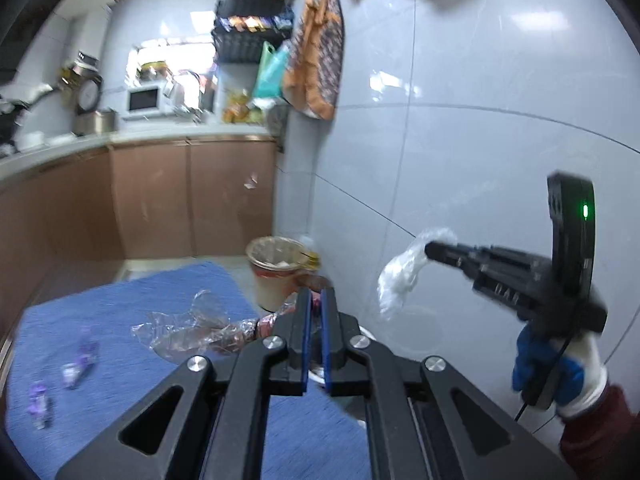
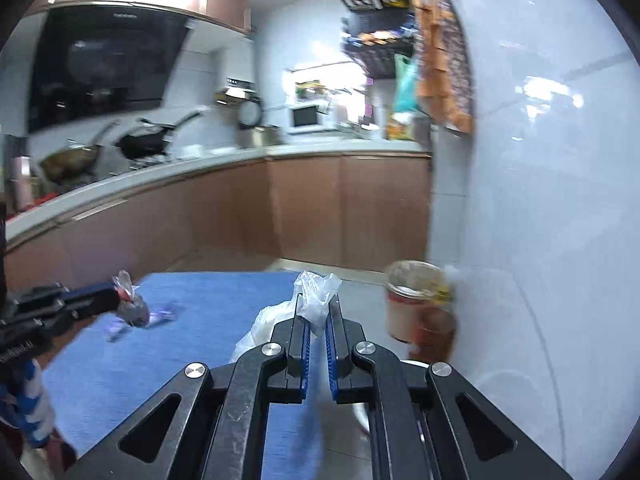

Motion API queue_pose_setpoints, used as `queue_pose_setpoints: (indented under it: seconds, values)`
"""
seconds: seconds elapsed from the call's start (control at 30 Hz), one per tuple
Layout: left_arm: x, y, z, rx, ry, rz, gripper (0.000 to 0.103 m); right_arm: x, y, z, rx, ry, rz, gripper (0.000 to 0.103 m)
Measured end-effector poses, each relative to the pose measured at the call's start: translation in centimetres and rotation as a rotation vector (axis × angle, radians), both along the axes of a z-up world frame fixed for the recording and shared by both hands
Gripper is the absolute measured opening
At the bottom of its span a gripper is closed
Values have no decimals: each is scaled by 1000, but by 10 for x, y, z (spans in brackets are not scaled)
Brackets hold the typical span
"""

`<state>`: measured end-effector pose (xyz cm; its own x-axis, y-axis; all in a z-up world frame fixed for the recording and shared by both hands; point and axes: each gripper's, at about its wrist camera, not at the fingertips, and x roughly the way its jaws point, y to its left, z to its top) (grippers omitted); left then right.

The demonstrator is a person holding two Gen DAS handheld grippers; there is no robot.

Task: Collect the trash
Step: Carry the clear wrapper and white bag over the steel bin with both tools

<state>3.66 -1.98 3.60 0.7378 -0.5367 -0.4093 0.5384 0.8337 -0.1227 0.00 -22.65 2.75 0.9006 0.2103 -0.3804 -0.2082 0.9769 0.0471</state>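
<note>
My left gripper (image 1: 317, 294) is shut on a crumpled clear wrapper (image 1: 192, 328) with red print, which trails off to the left above the blue cloth (image 1: 120, 312). From the right wrist view the same gripper (image 2: 118, 294) holds that wrapper (image 2: 132, 306) in the air. My right gripper (image 2: 317, 301) is shut on a thin white plastic bag (image 2: 316, 286); in the left wrist view this gripper (image 1: 430, 249) carries the bag (image 1: 400, 276) in front of the white wall. A used noodle cup (image 1: 276, 268) (image 2: 416, 304) stands by the wall. Small purple wrappers (image 1: 80, 364) (image 2: 160, 316) lie on the cloth.
A white tiled wall (image 1: 480, 140) runs close along the right. Brown cabinets (image 2: 340, 208) under a counter line the back and left, with a microwave (image 1: 144, 98), woks (image 2: 144, 140) and a hanging apron (image 1: 316, 60). A gloved hand (image 1: 560, 372) holds the right gripper.
</note>
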Motion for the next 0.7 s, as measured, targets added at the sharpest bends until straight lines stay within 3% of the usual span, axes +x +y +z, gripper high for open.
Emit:
queue_pose_setpoints:
  seconds: [0.27,0.47,0.7]
  values:
    - [125,-88,-62,-15,237,-81,4,68,-50,-76,-26,163,-169,7]
    - [197,-153,-118,68,326,-109,4,131,-83,-143,-24,296,-252,8]
    - [249,-196,-177,75,425,-119,4,194,-111,-210,-36,424,-311,8]
